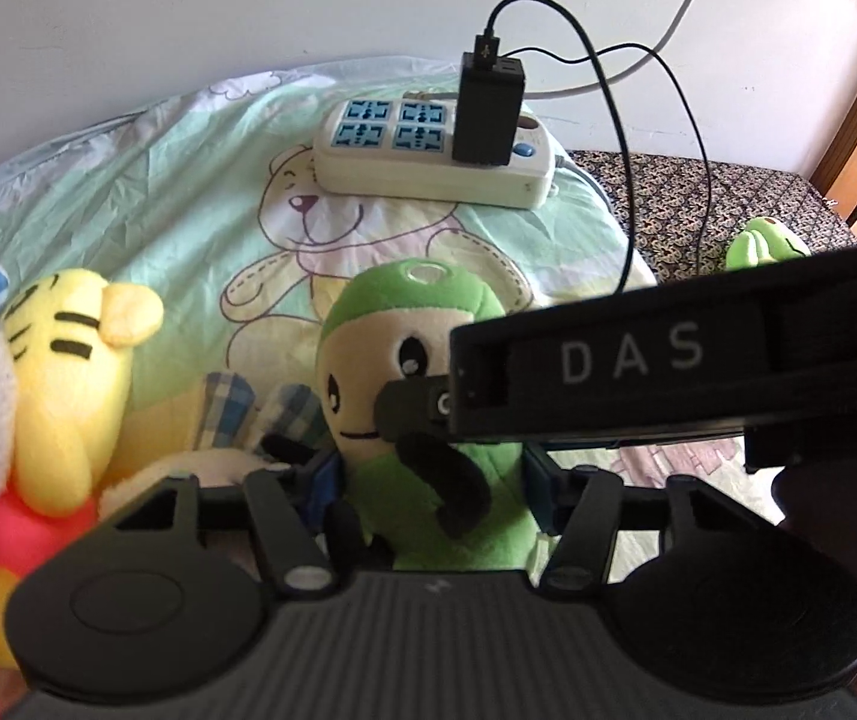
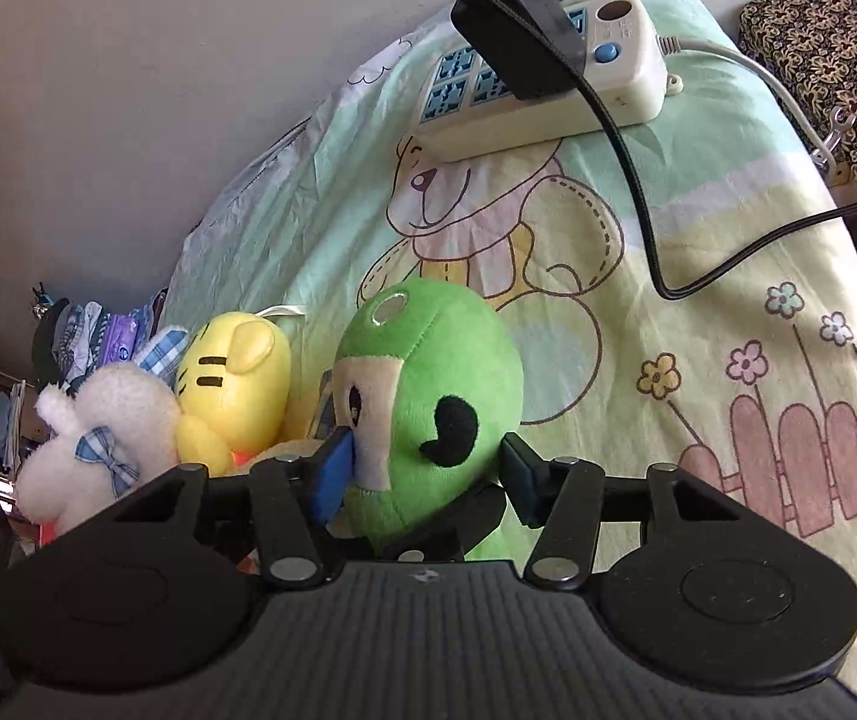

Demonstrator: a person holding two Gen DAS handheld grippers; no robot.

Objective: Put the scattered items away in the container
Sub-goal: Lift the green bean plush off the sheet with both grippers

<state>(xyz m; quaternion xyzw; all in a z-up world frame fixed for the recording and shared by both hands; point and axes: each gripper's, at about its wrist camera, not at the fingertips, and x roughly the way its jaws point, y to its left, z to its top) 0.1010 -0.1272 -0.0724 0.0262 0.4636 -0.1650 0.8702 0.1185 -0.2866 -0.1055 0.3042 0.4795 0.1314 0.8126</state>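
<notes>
Bedsheet behind; both claws pinch green plush, right claw hiding its face from left claw

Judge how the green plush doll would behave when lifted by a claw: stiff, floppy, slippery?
The green plush doll looks soft, so it would probably squash between the right claw fingers. Its fuzzy fabric should resist slipping. It is likely light, and its ungripped parts may flop.

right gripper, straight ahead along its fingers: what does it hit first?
The green plush, immediately: it already sits between the right gripper's fingers, so any forward push drives into it. Behind it lies the cartoon bedsheet, then probably the power strip, though depth is unclear.
</notes>
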